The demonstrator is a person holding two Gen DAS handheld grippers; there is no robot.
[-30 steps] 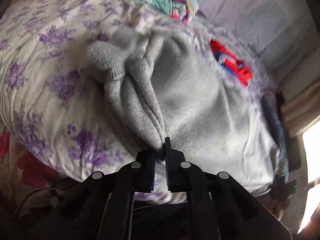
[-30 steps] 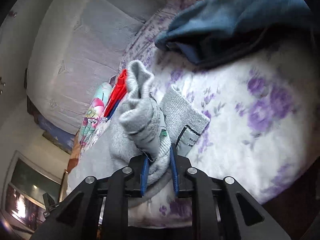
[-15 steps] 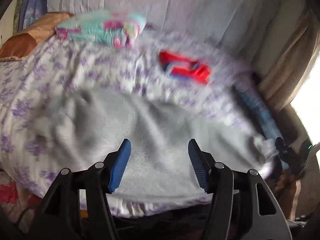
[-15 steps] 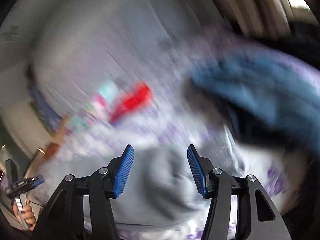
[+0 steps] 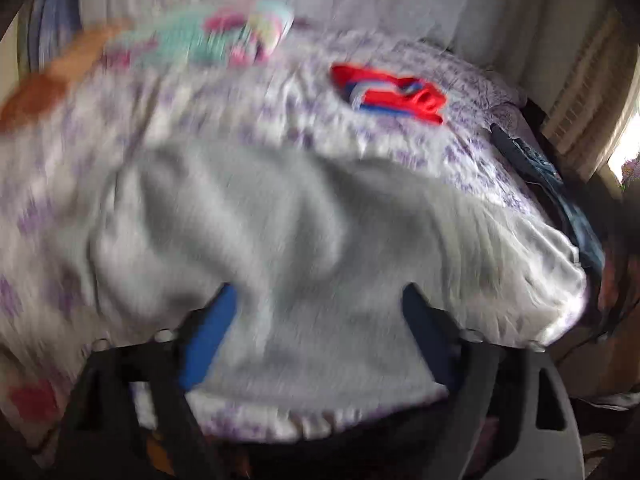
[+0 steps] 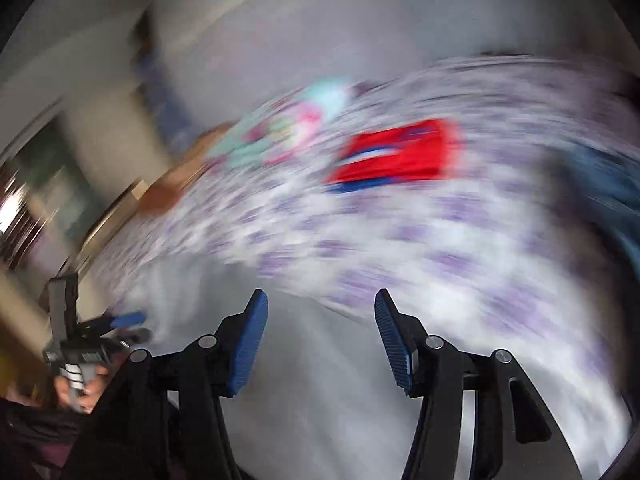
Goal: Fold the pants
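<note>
The grey pants (image 5: 300, 240) lie bunched and spread on the purple-flowered bedsheet (image 5: 280, 100), blurred by motion. My left gripper (image 5: 318, 292) hovers just over their near part. Its jaws are opening wide, and the blue pads (image 5: 208, 336) press on nothing. In the right wrist view the pants (image 6: 312, 380) show as a pale grey patch below my right gripper (image 6: 320, 294), which is open and empty above the cloth. The left gripper (image 6: 128, 326) and the hand (image 6: 76, 388) holding it appear at the lower left there.
A red and blue garment (image 5: 392, 96) lies farther back on the bed, with a teal and pink folded cloth (image 5: 224, 40) behind it. A dark blue garment (image 5: 560, 184) lies at the right edge. A pale padded headboard (image 5: 360, 0) backs the bed.
Both grippers have let go of the grey pants and opened. The right one swung up and rolled away from the cloth. The left one pulled back a little and rolled level.
</note>
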